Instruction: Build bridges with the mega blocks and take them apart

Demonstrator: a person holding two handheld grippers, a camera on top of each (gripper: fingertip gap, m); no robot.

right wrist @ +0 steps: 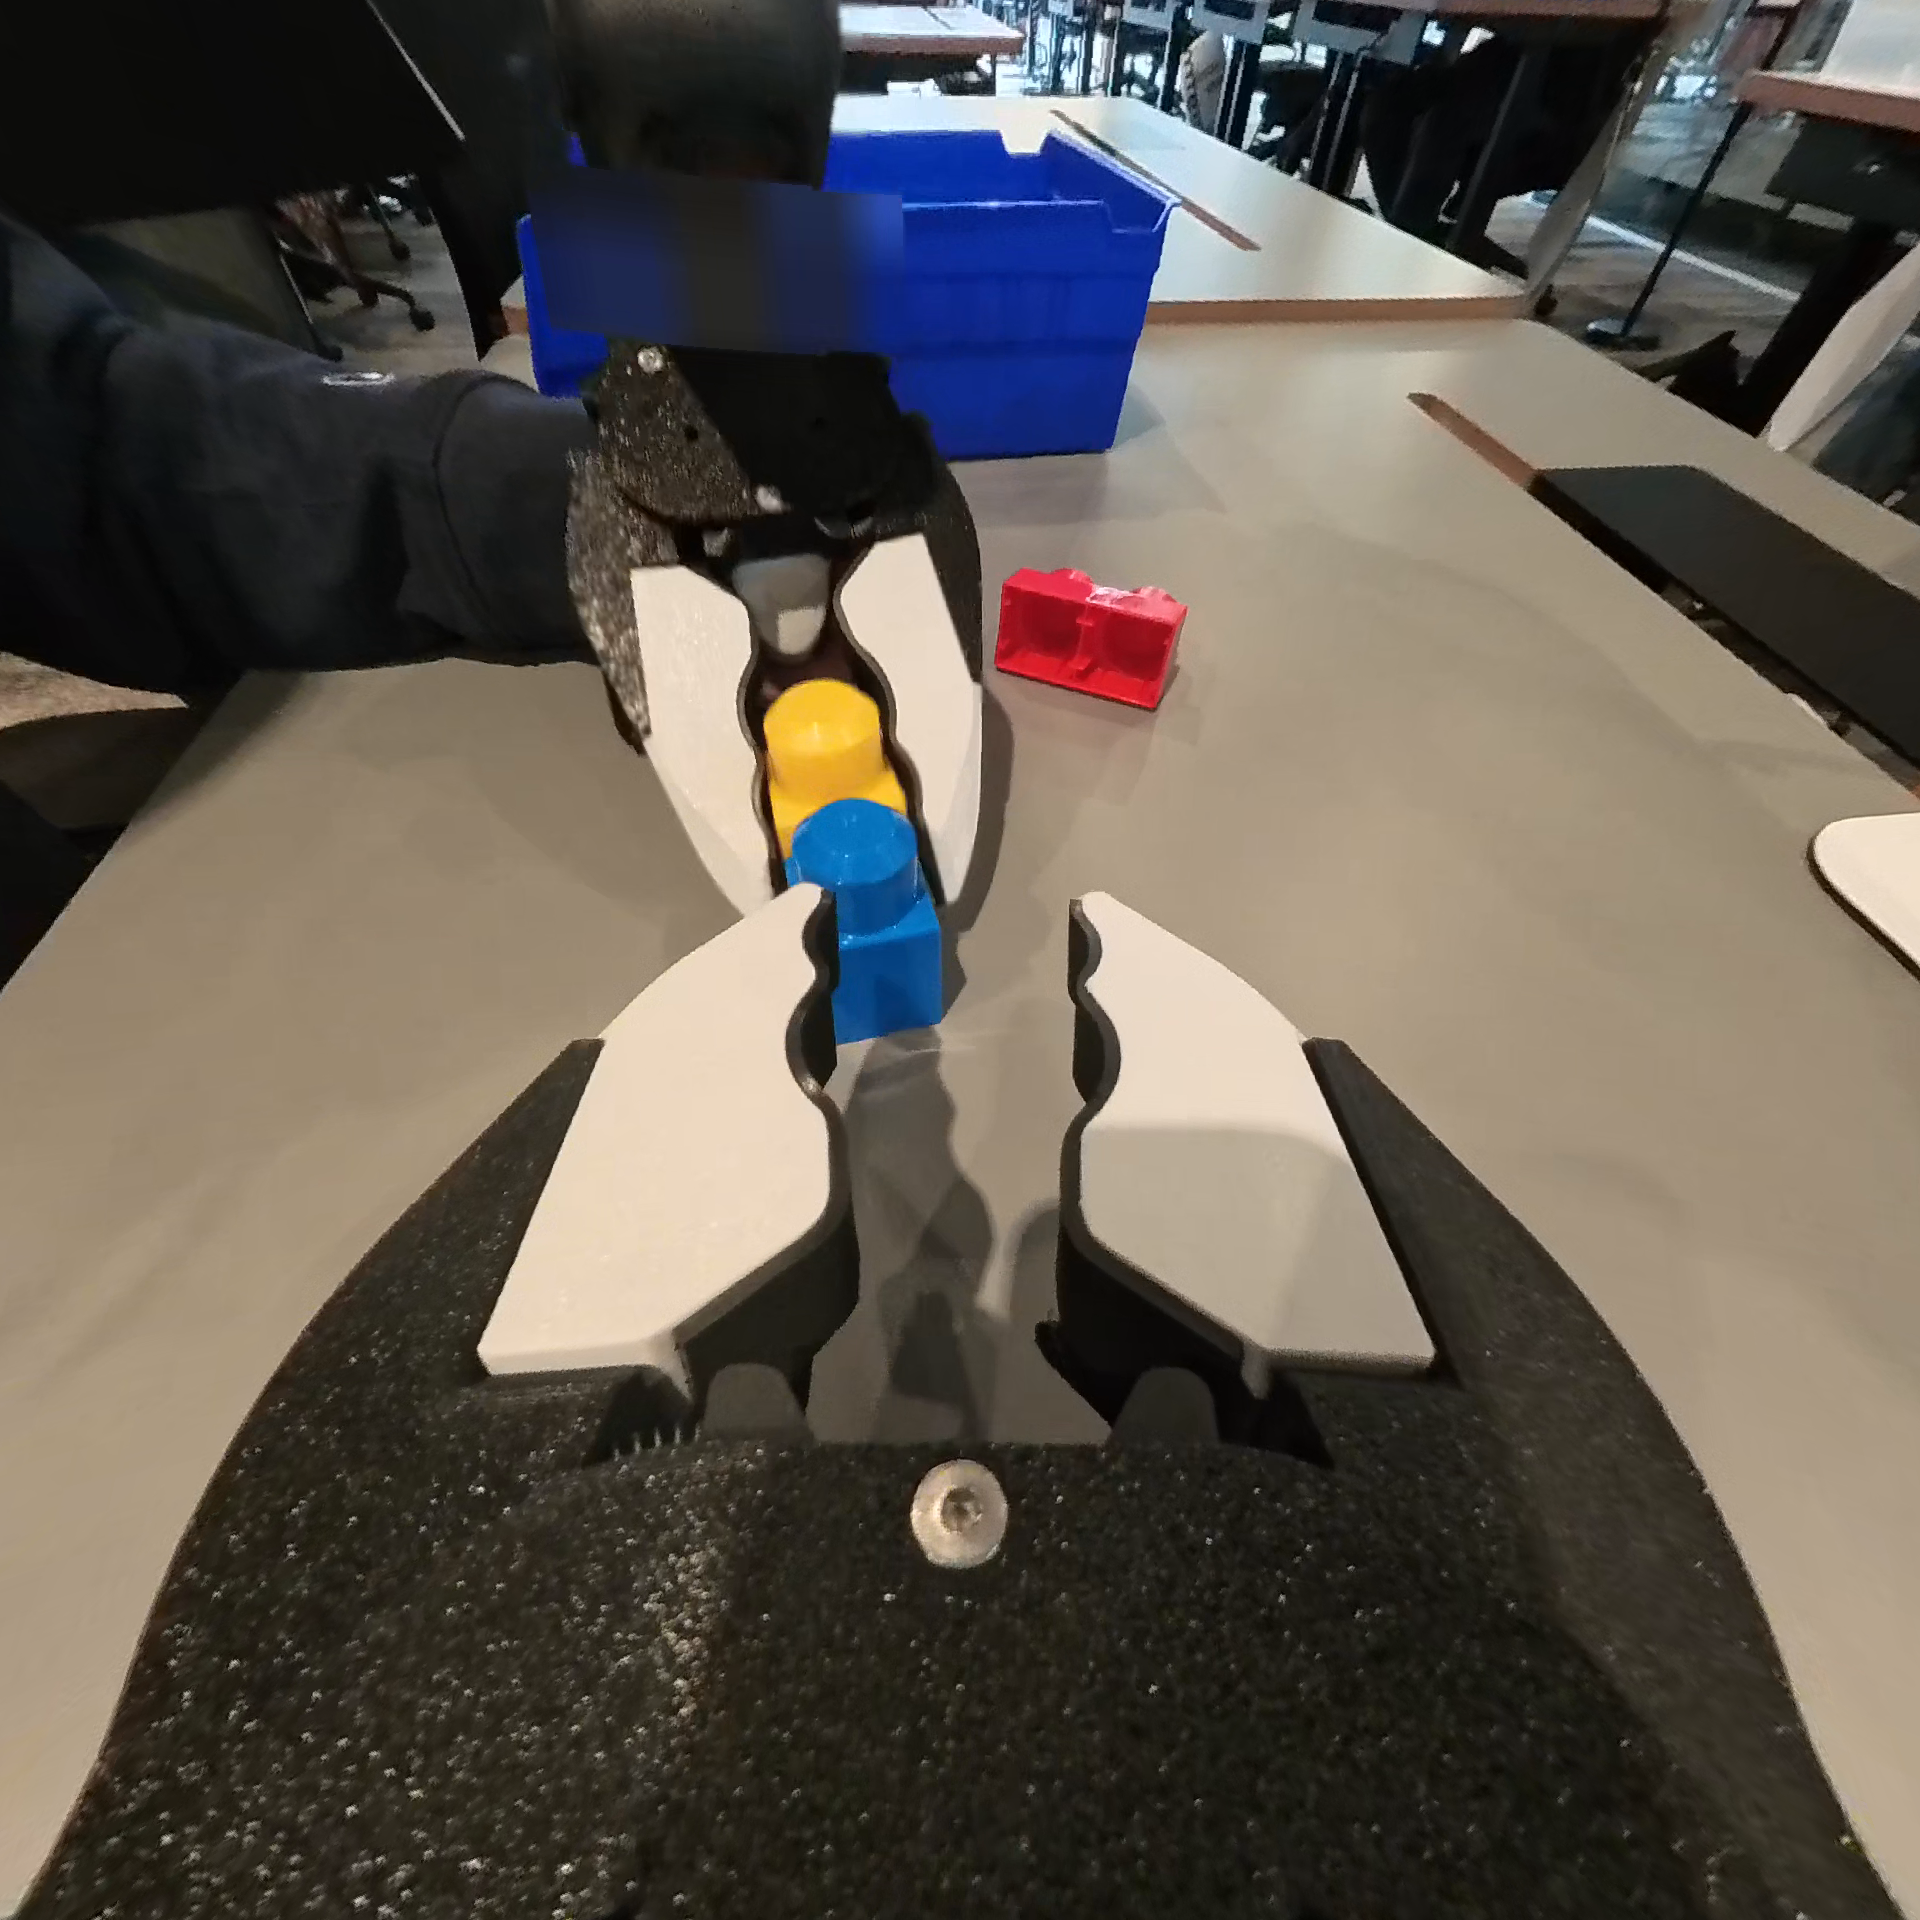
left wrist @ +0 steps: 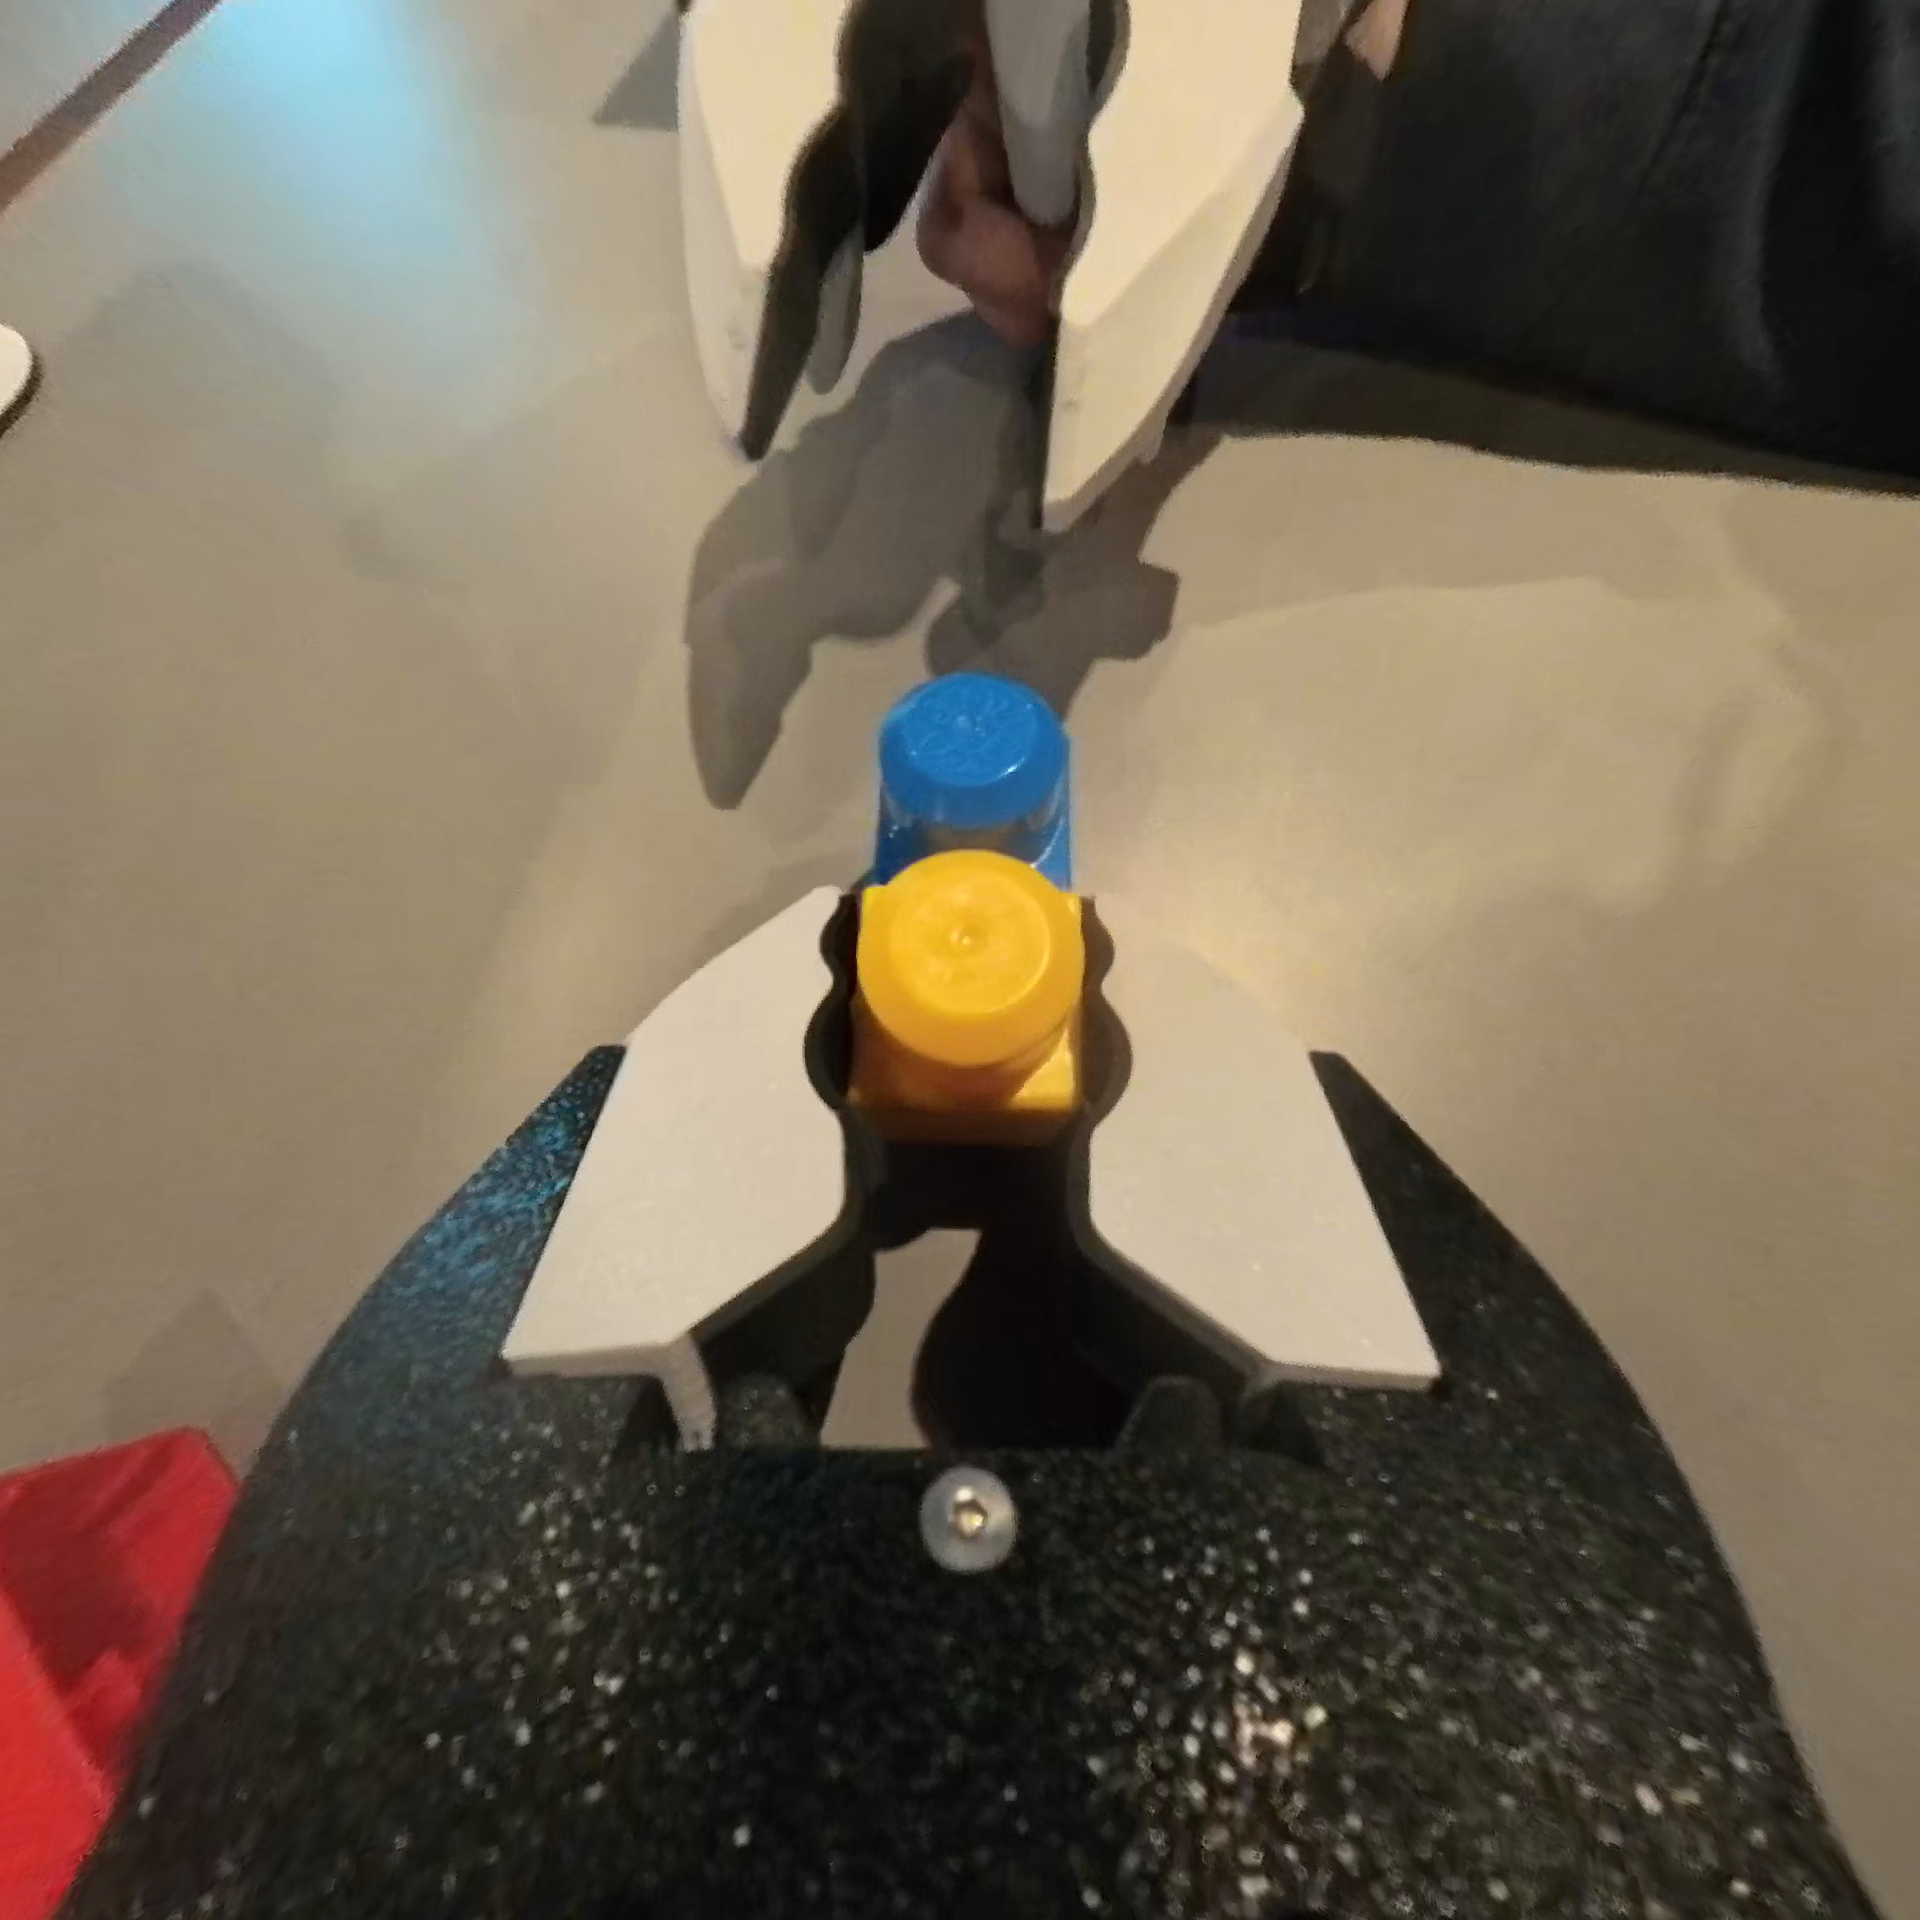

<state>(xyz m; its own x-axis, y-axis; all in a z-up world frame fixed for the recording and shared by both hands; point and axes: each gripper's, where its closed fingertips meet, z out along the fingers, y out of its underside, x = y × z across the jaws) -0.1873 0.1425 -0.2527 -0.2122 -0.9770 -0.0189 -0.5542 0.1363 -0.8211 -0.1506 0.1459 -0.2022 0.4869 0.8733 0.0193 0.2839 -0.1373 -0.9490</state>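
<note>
Tabletop: a plain grey surface [right wrist: 1351, 831] with a thin brown edge strip is seen; soft shadows of the tools are cast on it beside the blue block.
Room: further grey tables, chair legs and dark frames are seen beyond the blue bin, well behind the blue block.
Blue block: a single-stud blue block [right wrist: 883, 935] is stood upright on the tabletop and taken as the landmark here.
Yellow block: a single-stud yellow block [left wrist: 966, 997] is set directly behind the blue block, touching it, stud upward.
Red block: a two-stud red block [right wrist: 1091, 639] is laid on its side, well apart from the blue block, to its far right in the right wrist view.
Blue bin: a blue plastic bin [right wrist: 1029, 301] is placed far behind the blue block, partly hidden by a blurred patch.
Left hand-held gripper: the left hand-held gripper [left wrist: 966, 987] is closed around the yellow block, both pads being pressed on its sides; it is tilted steeply down from beyond the blue block, carried by a dark sleeve [right wrist: 260, 499].
Right hand-held gripper: the right hand-held gripper [right wrist: 945, 925] is held parted and low on the near side of the blue block; its left fingertip [right wrist: 800, 935] is seen at the block's side, its right one stands clear, and nothing is clamped.
</note>
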